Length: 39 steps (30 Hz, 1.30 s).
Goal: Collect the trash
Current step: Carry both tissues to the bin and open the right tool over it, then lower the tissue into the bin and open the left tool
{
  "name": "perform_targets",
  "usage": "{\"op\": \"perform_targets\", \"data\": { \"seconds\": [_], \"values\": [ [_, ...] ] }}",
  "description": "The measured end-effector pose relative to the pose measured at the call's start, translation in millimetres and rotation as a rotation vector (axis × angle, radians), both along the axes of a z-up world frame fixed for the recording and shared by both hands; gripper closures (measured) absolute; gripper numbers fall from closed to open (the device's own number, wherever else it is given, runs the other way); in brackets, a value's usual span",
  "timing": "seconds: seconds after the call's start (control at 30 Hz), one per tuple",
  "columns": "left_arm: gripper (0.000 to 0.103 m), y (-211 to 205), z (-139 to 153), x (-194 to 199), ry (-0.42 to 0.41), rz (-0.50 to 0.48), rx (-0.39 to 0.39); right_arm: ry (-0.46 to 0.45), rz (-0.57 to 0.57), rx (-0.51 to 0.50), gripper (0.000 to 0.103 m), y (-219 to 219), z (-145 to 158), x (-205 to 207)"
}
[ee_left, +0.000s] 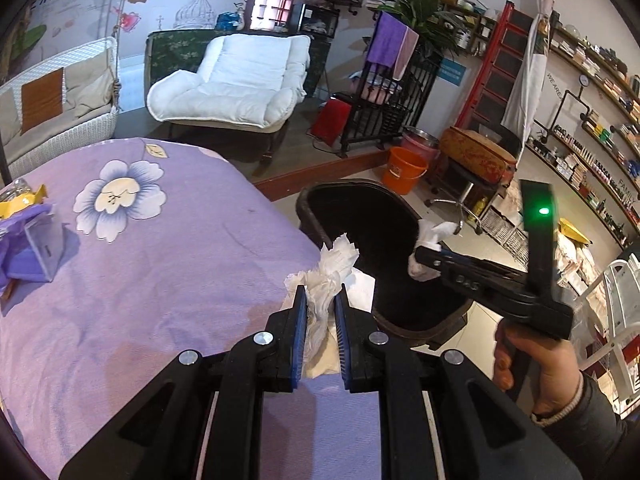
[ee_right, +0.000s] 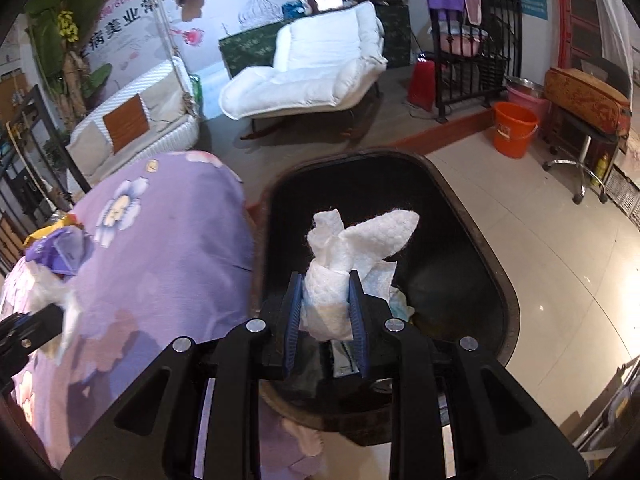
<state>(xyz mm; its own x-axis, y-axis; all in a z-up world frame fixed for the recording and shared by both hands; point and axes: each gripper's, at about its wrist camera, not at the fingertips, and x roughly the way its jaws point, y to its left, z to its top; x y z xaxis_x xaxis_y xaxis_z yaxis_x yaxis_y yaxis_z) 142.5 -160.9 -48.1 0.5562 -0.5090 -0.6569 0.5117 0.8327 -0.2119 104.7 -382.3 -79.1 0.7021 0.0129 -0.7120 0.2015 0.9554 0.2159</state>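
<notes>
Clamping a crumpled tissue [ee_right: 334, 276] in the right gripper [ee_right: 325, 304], directly over the black bin [ee_right: 460, 216]. Pinching a second tissue wad [ee_left: 328, 276] in the left gripper [ee_left: 321, 312], above the tabletop [ee_left: 160, 280] edge, bin at two o'clock. Risking a miss: releasing the left wad here likely dropping it on the cloth or floor. Leaving purple wrappers [ee_left: 28, 240] at nine o'clock.

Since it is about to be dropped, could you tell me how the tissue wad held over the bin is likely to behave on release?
The tissue wad looks crumpled and soft, pinched narrow in the right gripper, so probably floppy and very light. Released over the black bin, it would likely drift down rather than roll, though it might cling briefly to the ribbed pads.
</notes>
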Motion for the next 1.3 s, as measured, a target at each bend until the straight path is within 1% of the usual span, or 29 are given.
{"op": "perform_targets", "data": {
  "seconds": [0.07, 0.27, 0.33, 0.37, 0.4, 0.43, 0.47, 0.5, 0.57, 0.63, 0.8, 0.9, 1.0, 1.13, 1.2, 1.3],
  "values": [
    [0.088, -4.5, -0.7, -0.5, 0.0, -0.009, 0.004, 0.029, -0.012, 0.004, 0.078, -8.8, -10.6, 6.0],
    [0.088, -13.8, -3.4, -2.2, 0.009, -0.028, 0.012, 0.077, -0.025, 0.003, 0.077, -20.0, -29.9, 17.7],
    [0.088, -16.2, -3.8, -3.0, 0.01, -0.034, 0.016, 0.096, -0.031, 0.006, 0.072, -22.9, -35.7, 23.1],
    [0.088, -17.5, -4.3, -2.9, 0.01, -0.037, 0.02, 0.101, -0.034, 0.006, 0.068, -22.2, -37.4, 25.1],
    [0.088, -18.9, -4.7, -3.2, 0.01, -0.04, 0.024, 0.11, -0.039, 0.007, 0.06, -23.3, -40.1, 27.1],
    [0.088, -20.0, -5.2, -3.0, 0.011, -0.042, 0.026, 0.115, -0.044, 0.006, 0.055, -21.9, -41.3, 28.6],
    [0.088, -20.9, -5.5, -3.0, 0.012, -0.044, 0.027, 0.117, -0.059, 0.006, 0.047, -24.5, -42.8, 28.4],
    [0.088, -22.0, -5.6, -2.8, 0.014, -0.047, 0.027, 0.113, -0.062, 0.007, 0.042, -23.0, -43.2, 28.2],
    [0.088, -25.8, -6.4, -3.4, 0.017, -0.05, 0.028, 0.112, -0.068, 0.003, 0.037, -22.0, -45.1, 27.5],
    [0.088, -28.8, -7.0, -2.7, 0.02, -0.056, 0.03, 0.105, -0.068, 0.008, 0.037, -21.6, -45.0, 25.4],
    [0.088, -38.9, -7.2, 5.7, 0.03, -0.084, 0.029, 0.049, -0.08, 0.002, 0.035, -22.1, -34.9, 8.8],
    [0.088, -53.2, -8.0, 10.3, 0.023, -0.109, 0.045, 0.007, -0.101, -0.003, 0.033, -22.4, -25.6, -8.6],
    [0.088, -65.6, -10.9, 16.1, 0.04, -0.128, 0.04, -0.032, -0.118, -0.021, 0.032, -22.8, -15.4, -24.6],
    [0.088, -84.1, -17.7, 24.0, 0.056, -0.149, 0.053, -0.066, -0.146, -0.051, 0.031, -24.2, -6.0, -43.1],
    [0.088, -93.6, -21.2, 28.1, 0.068, -0.158, 0.06, -0.083, -0.168, -0.055, 0.028, -28.6, -2.2, -53.0],
    [0.088, -108.1, -28.4, 33.3, 0.084, -0.175, 0.081, -0.098, -0.193, -0.058, 0.027, -34.5, 1.8, -64.2]
  ]
}}
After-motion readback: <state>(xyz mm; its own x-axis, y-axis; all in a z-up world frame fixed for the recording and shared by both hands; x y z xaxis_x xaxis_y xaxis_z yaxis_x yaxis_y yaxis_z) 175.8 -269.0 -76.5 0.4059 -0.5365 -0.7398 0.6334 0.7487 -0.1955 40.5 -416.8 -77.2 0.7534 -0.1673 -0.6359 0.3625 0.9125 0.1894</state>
